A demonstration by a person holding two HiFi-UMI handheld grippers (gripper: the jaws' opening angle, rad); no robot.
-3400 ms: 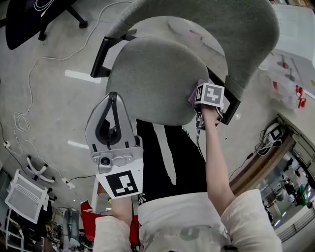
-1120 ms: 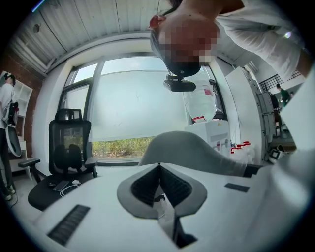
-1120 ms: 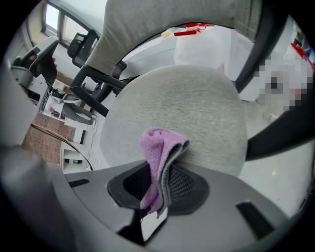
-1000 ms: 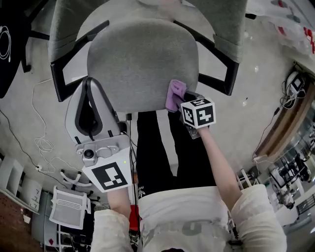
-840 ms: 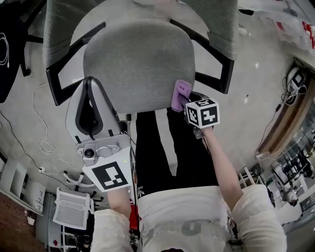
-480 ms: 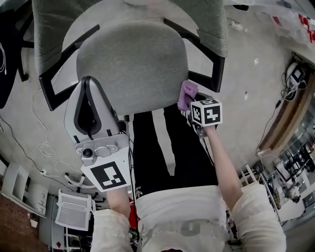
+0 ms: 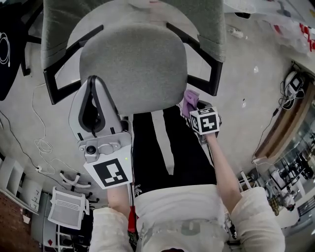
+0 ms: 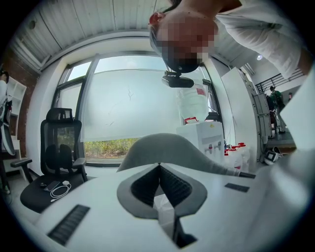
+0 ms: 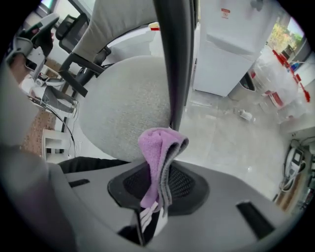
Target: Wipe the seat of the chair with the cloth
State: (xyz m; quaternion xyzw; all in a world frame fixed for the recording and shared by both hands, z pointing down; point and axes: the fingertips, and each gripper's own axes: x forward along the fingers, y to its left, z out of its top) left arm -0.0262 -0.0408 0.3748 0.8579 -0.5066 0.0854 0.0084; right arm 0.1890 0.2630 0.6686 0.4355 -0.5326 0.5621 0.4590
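The grey chair seat [image 7: 133,69] fills the upper middle of the head view. A folded purple cloth [image 7: 190,100] hangs just off the seat's front right corner, beside the black armrest [image 7: 209,74]. My right gripper [image 7: 194,110] is shut on this cloth [image 9: 158,156]; in the right gripper view it stands up from the jaws with the seat [image 9: 123,108] behind and left of it. My left gripper [image 7: 92,78] is held upright by the seat's front left edge, its jaws [image 8: 159,166] closed together with nothing between them.
The chair back [image 7: 133,15] and left armrest [image 7: 56,81] frame the seat. The person's black trousers [image 7: 162,142] are right below the seat's front. Cables [image 7: 39,142] and a white rack [image 7: 64,214] lie on the floor at left. A white cabinet [image 9: 236,44] stands beyond the chair.
My right gripper has carried the cloth rightward along the seat's front edge and off its right corner. The left gripper has barely moved.
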